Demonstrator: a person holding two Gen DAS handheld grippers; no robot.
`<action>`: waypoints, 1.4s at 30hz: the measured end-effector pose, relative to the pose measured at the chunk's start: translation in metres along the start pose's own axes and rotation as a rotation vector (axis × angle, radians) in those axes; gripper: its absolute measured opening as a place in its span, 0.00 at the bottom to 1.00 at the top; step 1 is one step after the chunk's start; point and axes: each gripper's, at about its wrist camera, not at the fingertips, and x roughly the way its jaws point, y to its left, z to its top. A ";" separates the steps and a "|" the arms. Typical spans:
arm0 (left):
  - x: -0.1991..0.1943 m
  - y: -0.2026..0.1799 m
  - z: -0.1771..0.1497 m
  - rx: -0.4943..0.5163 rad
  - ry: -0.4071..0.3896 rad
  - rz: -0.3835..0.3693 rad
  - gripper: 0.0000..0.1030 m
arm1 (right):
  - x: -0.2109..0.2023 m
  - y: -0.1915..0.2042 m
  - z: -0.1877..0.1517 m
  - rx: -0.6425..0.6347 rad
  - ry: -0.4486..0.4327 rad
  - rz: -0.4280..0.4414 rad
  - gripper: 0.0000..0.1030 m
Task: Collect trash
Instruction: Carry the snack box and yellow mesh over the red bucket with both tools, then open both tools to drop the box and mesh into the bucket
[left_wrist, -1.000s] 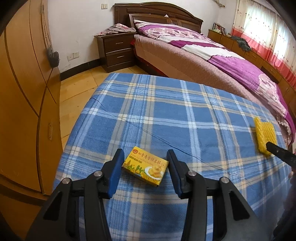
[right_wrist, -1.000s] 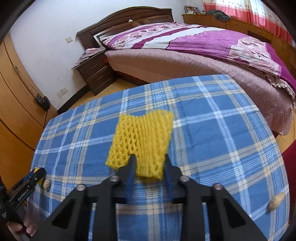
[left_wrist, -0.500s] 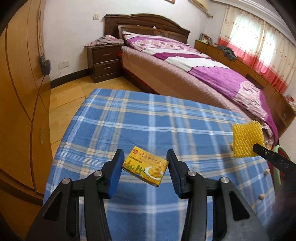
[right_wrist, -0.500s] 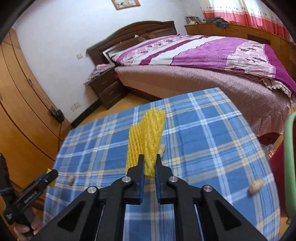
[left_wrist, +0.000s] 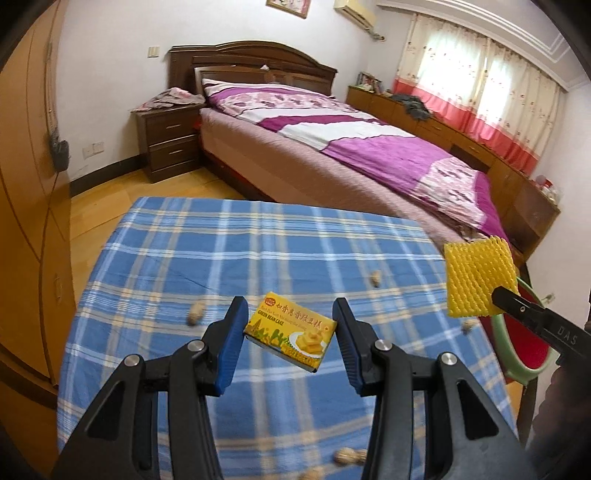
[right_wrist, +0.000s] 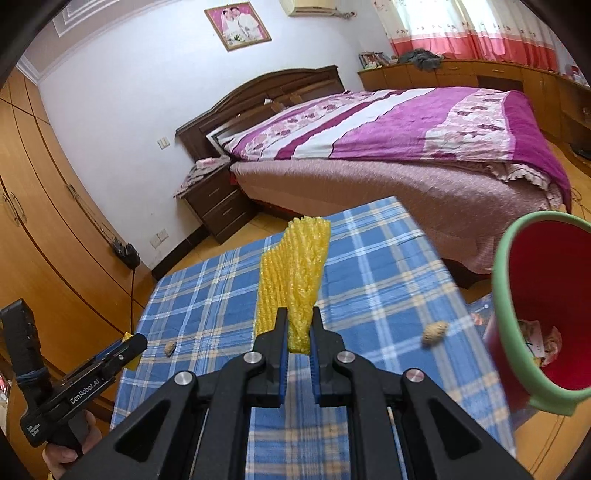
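Both my grippers carry trash above the blue plaid tablecloth (left_wrist: 221, 258).
My left gripper (left_wrist: 288, 334) clamps a yellow cardboard green-bean-cake box (left_wrist: 290, 331) at centre frame; my right gripper (right_wrist: 298, 332) pinches yellow foam netting (right_wrist: 293, 273) beside the green-rimmed red bin (right_wrist: 535, 314).

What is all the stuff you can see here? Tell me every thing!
cake box: one, yellow, held between left gripper's fingers.
foam net: one, yellow, pinched in right gripper.
peanuts: several, tan, scattered on tablecloth.
bin: one, red with green rim, right of table.
tablecloth: one, blue checked, over table.
bed: one, purple cover, behind table.
nightstand: one, dark brown, beside bed.
left gripper: black, blue pads.
right gripper: black, blue pads.
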 end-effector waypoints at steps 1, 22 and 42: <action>-0.002 -0.005 -0.001 0.004 -0.001 -0.008 0.47 | -0.006 -0.002 -0.001 0.002 -0.008 0.001 0.11; -0.018 -0.113 -0.017 0.104 0.007 -0.138 0.47 | -0.097 -0.063 -0.019 0.040 -0.137 -0.094 0.11; 0.028 -0.247 -0.040 0.266 0.084 -0.308 0.47 | -0.134 -0.170 -0.034 0.183 -0.176 -0.238 0.11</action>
